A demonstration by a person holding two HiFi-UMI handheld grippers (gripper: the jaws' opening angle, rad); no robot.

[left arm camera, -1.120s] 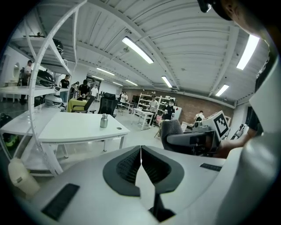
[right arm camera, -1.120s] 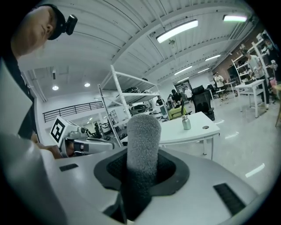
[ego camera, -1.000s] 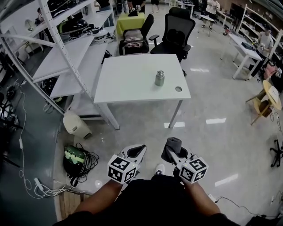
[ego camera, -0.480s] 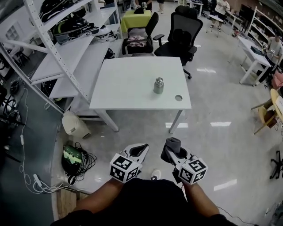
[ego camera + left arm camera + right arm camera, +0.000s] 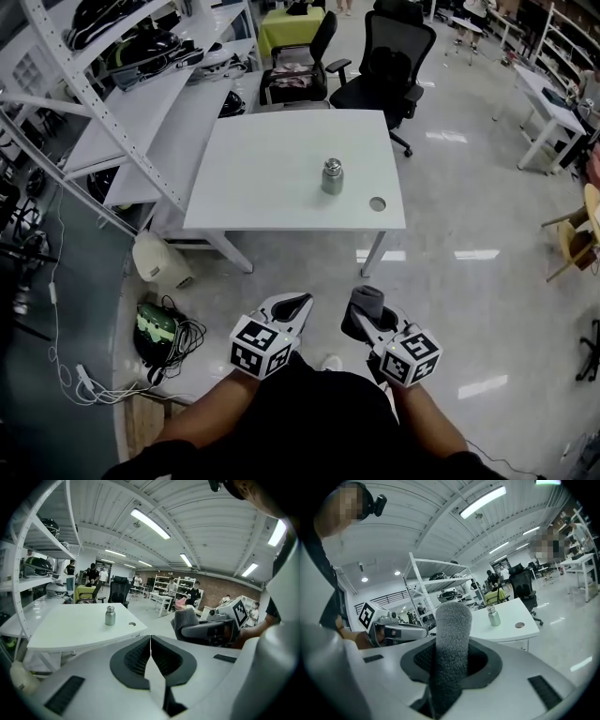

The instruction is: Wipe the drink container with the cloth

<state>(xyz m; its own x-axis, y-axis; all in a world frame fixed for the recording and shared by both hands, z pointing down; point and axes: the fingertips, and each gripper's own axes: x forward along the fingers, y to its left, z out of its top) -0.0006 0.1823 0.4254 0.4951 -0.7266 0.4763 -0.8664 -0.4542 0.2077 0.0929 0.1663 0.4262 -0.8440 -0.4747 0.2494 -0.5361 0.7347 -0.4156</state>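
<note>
In the lower middle of the head view, the left tongs (image 5: 299, 301) and the right tongs (image 5: 366, 306) are side by side, close to the person's body and well apart from the worktop (image 5: 262, 178). The left tongs are closed, their ribbed pads meeting in a thin line with nothing between them. The right tongs are clamped on a grey cloth (image 5: 368, 300), a fuzzy rolled wad that stands up out of the jaws and fills the centre of the right gripper view.

The drink container (image 5: 333, 176), a small metal bottle with a screw cap, stands upright on the white worktop at the upper middle of the head view, towards the worktop's right half. A round cable hole (image 5: 378, 203) lies near it, closer to the near right corner. Neither pair of tongs touches the bottle.

A white shelving rack (image 5: 112, 131) runs along the upper left, and a black office chair (image 5: 392, 67) stands behind the worktop at the top. Tangled cables (image 5: 164, 339) lie on the glossy floor at lower left.
</note>
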